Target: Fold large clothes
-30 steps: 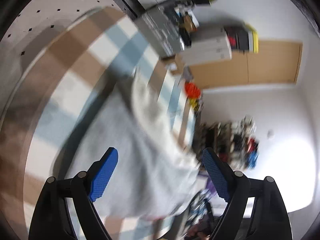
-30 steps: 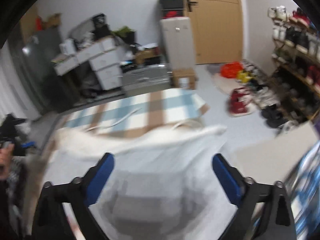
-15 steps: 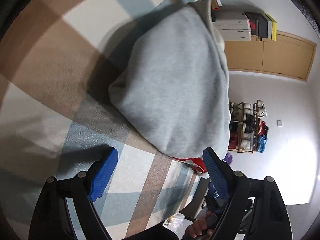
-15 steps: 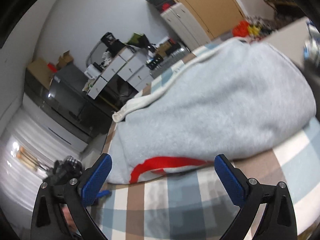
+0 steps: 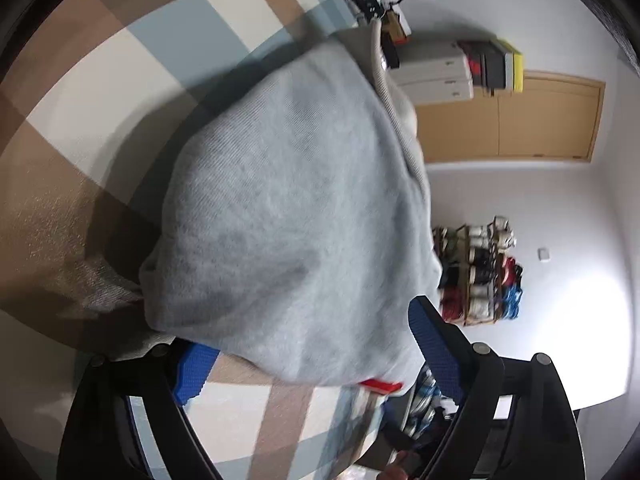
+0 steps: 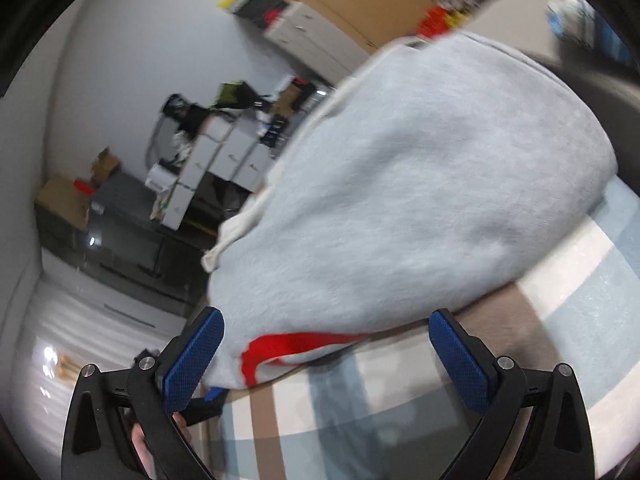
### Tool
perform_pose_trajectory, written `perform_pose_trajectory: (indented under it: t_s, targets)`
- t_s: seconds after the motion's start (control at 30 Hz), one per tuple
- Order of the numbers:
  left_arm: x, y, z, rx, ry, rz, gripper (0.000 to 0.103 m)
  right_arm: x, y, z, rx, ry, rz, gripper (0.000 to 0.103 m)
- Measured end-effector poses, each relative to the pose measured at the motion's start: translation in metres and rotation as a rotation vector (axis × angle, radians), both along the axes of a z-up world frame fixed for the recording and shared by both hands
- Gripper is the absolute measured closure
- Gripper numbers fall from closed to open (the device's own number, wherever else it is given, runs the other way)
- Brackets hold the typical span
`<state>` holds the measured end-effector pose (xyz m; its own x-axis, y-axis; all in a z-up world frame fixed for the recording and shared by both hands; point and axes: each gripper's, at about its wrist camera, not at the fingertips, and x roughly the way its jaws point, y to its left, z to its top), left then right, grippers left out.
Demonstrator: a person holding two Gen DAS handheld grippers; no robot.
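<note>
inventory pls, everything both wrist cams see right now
garment: one, light grey with red trim, heaped on the cloth
checked cloth: one, brown, blue and cream, under the garment
door: one, tan wood, far wall
drawer unit: one, white, beside the door
shoe rack: one, full of shoes, by the wall
white cabinets: several, cluttered on top
left gripper: blue pads, jaws closing around the garment's near edge
right gripper: blue pads, open at the garment's edge

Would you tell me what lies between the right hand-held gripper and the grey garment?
Only bare checked cloth: the right hand-held gripper faces the grey garment, in the right wrist view.
</note>
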<state>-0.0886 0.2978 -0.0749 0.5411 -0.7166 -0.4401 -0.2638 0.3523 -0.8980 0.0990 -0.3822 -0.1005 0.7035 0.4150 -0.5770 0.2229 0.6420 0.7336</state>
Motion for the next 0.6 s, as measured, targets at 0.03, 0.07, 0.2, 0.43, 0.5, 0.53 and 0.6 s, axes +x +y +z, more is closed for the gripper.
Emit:
perform_pose_trajectory:
  t_s: [0.03,0.07,0.2,0.43,0.5,0.53,0.6]
  targets:
    - [0.000,-0.002,0.005,0.014,-0.024,0.001,0.035,-0.001,-0.010,-0.006,0.056,0.033,-0.036,0.000]
    - [0.002,-0.005,0.011,0.036,-0.053,-0.004,0.040,-0.004,-0.019,-0.011,0.121,0.039,-0.054,0.000]
    - [0.002,-0.017,0.038,0.129,-0.187,-0.019,0.065,-0.005,-0.042,-0.020,0.179,0.046,-0.107,0.000]
    - [0.007,-0.019,0.037,0.197,-0.202,-0.026,0.062,0.004,-0.047,-0.026,0.232,0.047,-0.142,0.000]
    - [0.008,-0.015,0.029,0.192,-0.172,-0.024,0.062,0.010,-0.041,-0.024,0.193,0.057,-0.138,0.000]
    - [0.008,-0.012,0.026,0.196,-0.154,-0.024,0.062,0.012,-0.038,-0.023,0.160,0.065,-0.134,0.000]
    - [0.005,-0.013,0.023,0.218,-0.125,-0.029,0.062,0.011,-0.032,-0.016,0.072,0.088,-0.131,0.000]
